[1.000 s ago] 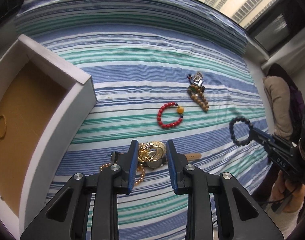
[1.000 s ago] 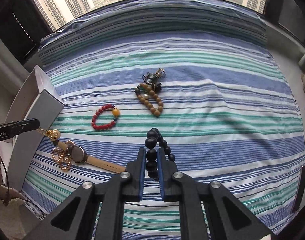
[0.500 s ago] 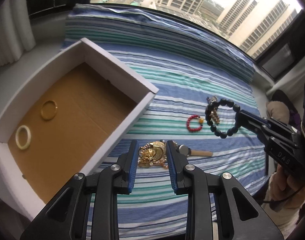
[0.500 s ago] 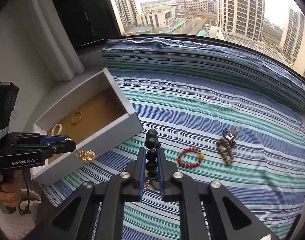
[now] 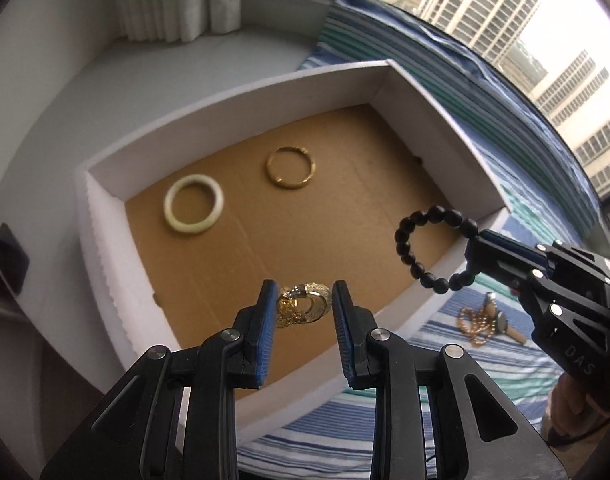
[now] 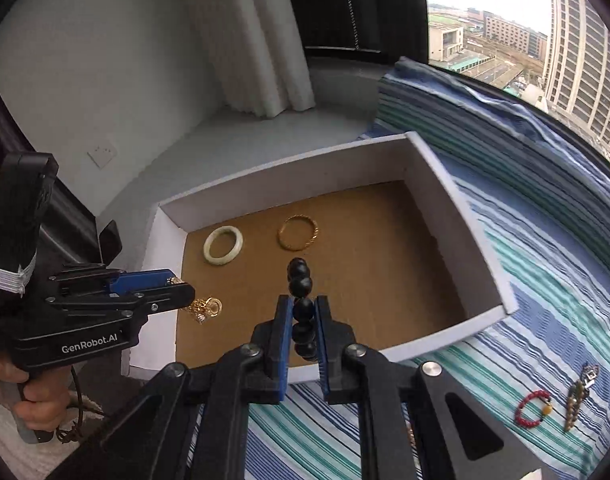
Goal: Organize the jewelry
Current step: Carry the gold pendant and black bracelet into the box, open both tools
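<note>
An open white box (image 5: 233, 92) with a brown cardboard floor holds a white bangle (image 5: 193, 209) and a thin gold bangle (image 5: 289, 167). My left gripper (image 5: 303, 300) hangs over the box's near end, shut on a tangle of gold jewelry (image 5: 303, 307). In the right wrist view the same gold jewelry (image 6: 207, 309) dangles from the left gripper (image 6: 181, 290). My right gripper (image 6: 303, 308) is shut on a black bead bracelet (image 6: 301, 276), above the box's (image 6: 461, 216) floor. From the left, the black bead bracelet (image 5: 425, 248) hangs as a loop over the box's right wall.
On the striped bedspread (image 6: 545, 280) right of the box lie a tan-strap watch with a gold bead strand (image 5: 489, 320), a red bead bracelet (image 6: 532, 408) and a wooden bead strand with a key ring (image 6: 576, 400). A grey sill, white curtains (image 6: 265, 60) and the window lie beyond.
Both grippers have swung left from above the bedspread to above the box, each carrying its piece. The box now fills both views.
</note>
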### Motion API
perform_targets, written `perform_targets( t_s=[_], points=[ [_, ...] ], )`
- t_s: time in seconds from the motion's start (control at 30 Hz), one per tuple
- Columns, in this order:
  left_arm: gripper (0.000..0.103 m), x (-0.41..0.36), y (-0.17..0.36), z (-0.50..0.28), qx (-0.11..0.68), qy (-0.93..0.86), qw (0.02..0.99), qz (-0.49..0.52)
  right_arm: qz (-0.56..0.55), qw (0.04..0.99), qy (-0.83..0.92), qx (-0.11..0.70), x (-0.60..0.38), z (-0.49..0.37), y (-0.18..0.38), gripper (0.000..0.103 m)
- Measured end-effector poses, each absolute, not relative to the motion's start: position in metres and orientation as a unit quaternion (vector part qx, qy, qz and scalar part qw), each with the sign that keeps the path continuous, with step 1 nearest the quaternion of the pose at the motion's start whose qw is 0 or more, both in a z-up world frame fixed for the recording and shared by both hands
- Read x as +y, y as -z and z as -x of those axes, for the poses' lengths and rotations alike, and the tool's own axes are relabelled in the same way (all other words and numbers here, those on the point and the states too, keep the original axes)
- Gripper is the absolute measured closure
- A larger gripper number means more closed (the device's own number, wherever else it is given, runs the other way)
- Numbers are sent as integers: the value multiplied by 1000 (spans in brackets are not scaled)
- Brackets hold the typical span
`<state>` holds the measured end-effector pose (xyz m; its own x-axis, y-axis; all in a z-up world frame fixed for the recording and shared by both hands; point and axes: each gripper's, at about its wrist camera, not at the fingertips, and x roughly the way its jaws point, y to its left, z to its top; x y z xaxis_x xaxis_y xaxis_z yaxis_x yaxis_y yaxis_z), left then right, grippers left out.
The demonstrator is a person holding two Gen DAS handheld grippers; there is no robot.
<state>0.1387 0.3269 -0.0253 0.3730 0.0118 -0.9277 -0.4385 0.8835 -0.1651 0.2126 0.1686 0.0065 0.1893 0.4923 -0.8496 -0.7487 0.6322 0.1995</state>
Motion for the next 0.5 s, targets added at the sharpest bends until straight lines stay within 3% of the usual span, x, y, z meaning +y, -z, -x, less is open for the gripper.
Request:
perform_targets(
  t_s=[0.2,0.23,0.27,0.33,0.5],
  points=[
    [75,361,65,-125,557,-190,785,191,155,720,-430,522,219,-190,46,90],
    [66,366,68,-125,557,-200,784,187,156,721,-431,520,223,-187,50,90],
    [45,370,69,-120,557,-208,782,186,160,723,-430,516,227,-185,50,87],
    [22,374,64,-116,544,-217,786,197,158,727,-432,509,226,-184,46,62],
    [21,365,37,-110,514,-203,808,204,125,747,-444,479,188,-187,-2,62]
  ],
)
